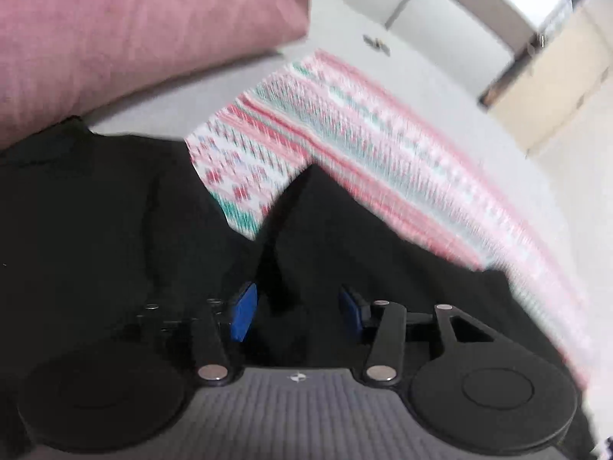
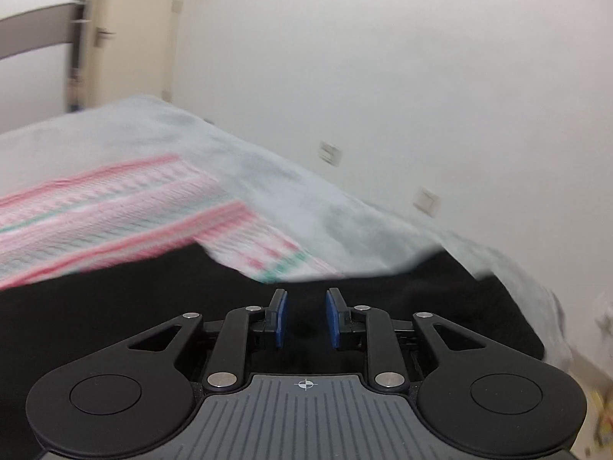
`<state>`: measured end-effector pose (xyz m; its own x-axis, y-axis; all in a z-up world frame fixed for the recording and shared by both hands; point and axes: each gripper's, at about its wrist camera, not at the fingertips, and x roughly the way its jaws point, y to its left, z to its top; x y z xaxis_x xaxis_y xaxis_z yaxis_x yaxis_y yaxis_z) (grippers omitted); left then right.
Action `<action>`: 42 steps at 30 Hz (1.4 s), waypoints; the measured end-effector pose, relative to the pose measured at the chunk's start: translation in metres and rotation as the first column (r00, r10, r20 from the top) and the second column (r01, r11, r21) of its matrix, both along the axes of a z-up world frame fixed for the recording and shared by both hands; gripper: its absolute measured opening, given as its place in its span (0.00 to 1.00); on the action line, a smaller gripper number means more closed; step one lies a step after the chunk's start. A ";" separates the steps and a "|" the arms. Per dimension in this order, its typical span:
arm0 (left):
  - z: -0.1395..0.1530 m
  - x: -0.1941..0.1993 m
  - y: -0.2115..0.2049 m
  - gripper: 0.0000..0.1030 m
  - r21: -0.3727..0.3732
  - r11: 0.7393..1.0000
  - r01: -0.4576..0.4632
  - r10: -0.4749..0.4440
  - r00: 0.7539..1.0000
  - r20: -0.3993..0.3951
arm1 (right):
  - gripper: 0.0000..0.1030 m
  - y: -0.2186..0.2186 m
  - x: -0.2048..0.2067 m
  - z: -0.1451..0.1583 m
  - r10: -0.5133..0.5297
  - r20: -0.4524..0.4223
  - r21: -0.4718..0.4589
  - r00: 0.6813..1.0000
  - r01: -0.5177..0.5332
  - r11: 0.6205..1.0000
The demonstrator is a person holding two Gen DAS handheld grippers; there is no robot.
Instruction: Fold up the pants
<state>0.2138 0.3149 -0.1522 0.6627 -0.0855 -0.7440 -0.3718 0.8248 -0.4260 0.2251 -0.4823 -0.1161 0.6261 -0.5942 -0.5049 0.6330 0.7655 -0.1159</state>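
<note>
We see one pair of black pants (image 1: pixel 115 211) lying low in both frames on the bed (image 1: pixel 440 88), on top of one striped blanket (image 1: pixel 345 134) beside one pink pillow (image 1: pixel 134 30). Our left hand-held gripper (image 1: pixel 297 312) and right hand-held gripper (image 2: pixel 305 316) both hang released above the cloth, probably because this fold is laid down.

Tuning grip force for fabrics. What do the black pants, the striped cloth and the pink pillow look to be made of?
Black pants: soft matte cloth, probably cotton or jersey; it creases and shows no sheen. Weave unreadable.
Striped cloth: looks like knit or woven textile with pink, white and green bands; blur hides the stitch.
Pink pillow: matte woven cover, with faint ribbing visible.
</note>
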 end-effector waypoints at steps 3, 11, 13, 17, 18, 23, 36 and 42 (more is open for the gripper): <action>-0.002 0.005 0.000 0.68 -0.005 1.000 -0.012 0.012 1.000 -0.014 | 0.34 0.061 0.027 0.014 0.223 -0.027 -0.035 0.975 -0.224 0.974; -0.017 0.009 -0.010 0.25 0.097 0.995 -0.003 0.010 0.997 -0.077 | 0.53 0.265 0.084 -0.004 0.730 -0.067 0.120 0.680 -0.721 0.683; -0.012 0.003 -0.008 0.25 0.117 0.993 -0.005 0.012 0.998 -0.065 | 0.53 0.320 0.074 -0.020 0.852 -0.107 0.143 0.512 -0.840 0.523; -0.007 -0.006 0.002 0.25 0.112 0.994 -0.011 0.015 0.999 -0.042 | 0.49 0.392 0.038 -0.047 0.974 -0.116 0.254 0.195 -0.942 0.218; -0.008 -0.006 0.004 0.25 0.104 0.994 -0.016 0.021 0.999 -0.045 | 0.49 0.402 0.030 -0.052 0.983 -0.124 0.270 0.138 -0.948 0.168; -0.007 -0.010 0.006 0.26 0.093 0.996 -0.002 0.006 0.999 -0.045 | 0.39 0.405 0.025 -0.064 0.986 -0.156 0.343 0.051 -0.934 0.102; 0.024 -0.001 -0.014 0.56 0.041 0.999 0.018 -0.024 0.988 0.153 | 0.41 0.378 0.117 0.011 0.986 0.067 0.284 0.151 -0.950 0.126; -0.010 0.056 -0.083 0.56 0.177 0.967 0.183 -0.174 0.983 -0.067 | 0.41 0.438 0.229 -0.001 0.979 -0.082 0.307 0.184 -0.930 0.201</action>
<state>0.2701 0.2319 -0.1623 0.6103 -0.0597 -0.7899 -0.2288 0.9414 -0.2478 0.4538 -0.0439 -0.1174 0.5080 0.4839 -0.7126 -0.6322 0.7714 0.0731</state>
